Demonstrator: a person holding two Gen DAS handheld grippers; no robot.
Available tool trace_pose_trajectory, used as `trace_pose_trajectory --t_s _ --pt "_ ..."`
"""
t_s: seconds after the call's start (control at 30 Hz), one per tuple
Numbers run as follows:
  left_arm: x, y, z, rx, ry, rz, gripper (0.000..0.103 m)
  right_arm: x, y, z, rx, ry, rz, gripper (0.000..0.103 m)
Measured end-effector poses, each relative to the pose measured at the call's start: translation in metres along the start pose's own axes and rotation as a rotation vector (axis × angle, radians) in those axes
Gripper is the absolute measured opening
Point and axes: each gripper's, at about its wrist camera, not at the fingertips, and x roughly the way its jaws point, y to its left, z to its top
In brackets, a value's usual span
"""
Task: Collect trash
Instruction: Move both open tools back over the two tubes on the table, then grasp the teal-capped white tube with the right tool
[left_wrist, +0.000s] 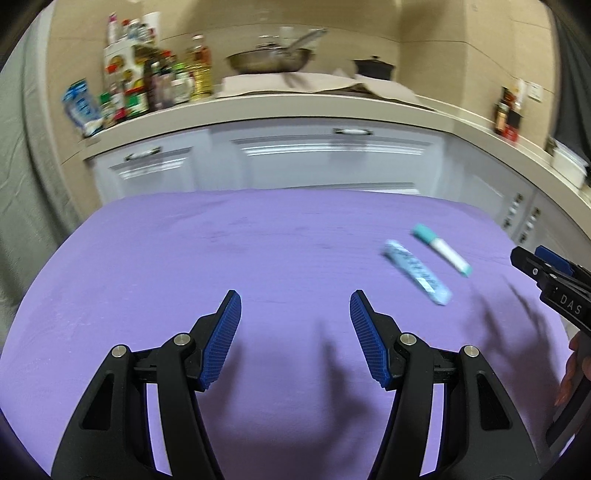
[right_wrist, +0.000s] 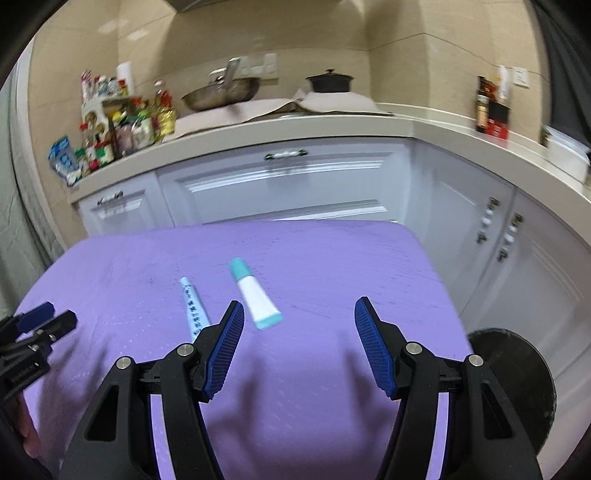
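A white tube with a teal cap (right_wrist: 254, 295) lies on the purple table (right_wrist: 332, 266), just ahead of my right gripper (right_wrist: 299, 314), which is open and empty above the table. A thin light-blue printed wrapper stick (right_wrist: 192, 308) lies left of the tube, its near end hidden behind my right gripper's left finger. In the left wrist view the tube (left_wrist: 441, 250) and the wrapper (left_wrist: 417, 271) lie at the right. My left gripper (left_wrist: 295, 306) is open and empty over bare cloth, well left of both.
A dark round bin (right_wrist: 517, 373) sits beside the table's right edge. White kitchen cabinets (right_wrist: 288, 184) and a counter with bottles (right_wrist: 122, 129), a pan (right_wrist: 221, 92) and a pot stand behind the table. The right gripper shows at the left wrist view's right edge (left_wrist: 554, 284).
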Motion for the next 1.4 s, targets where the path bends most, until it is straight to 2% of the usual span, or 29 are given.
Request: trace_pose_trajectory --t_s 0.33,0.67,0.77,0.9,0.93,1.2,1.4 --pt "0.012 0.053 0.003 -0.059 0.018 0.046 0.060 0.049 0.031 0.010 -0.071 0.119 -0.017 0.059" --pt "0.021 0.066 0.001 -0.085 0.042 0.034 0.060 0.083 0.029 0.013 -0.048 0.256 -0.010 0.055" --pt "0.021 0.064 0.001 -0.082 0.044 0.027 0.060 0.083 0.031 0.013 -0.061 0.259 -0.006 0.046" --pt "0.024 0.061 0.000 -0.076 0.047 0.024 0.060 0.082 0.032 0.013 -0.064 0.254 0.007 0.025" --pt "0.024 0.060 0.000 -0.074 0.049 0.022 0.060 0.081 0.034 0.012 -0.071 0.251 0.004 0.023" --pt "0.025 0.045 0.000 -0.047 0.054 0.007 0.060 0.072 0.028 0.012 -0.068 0.232 -0.010 0.020" --pt "0.025 0.014 0.000 -0.003 0.059 -0.029 0.060 0.052 0.002 0.006 -0.025 0.205 -0.033 0.020"
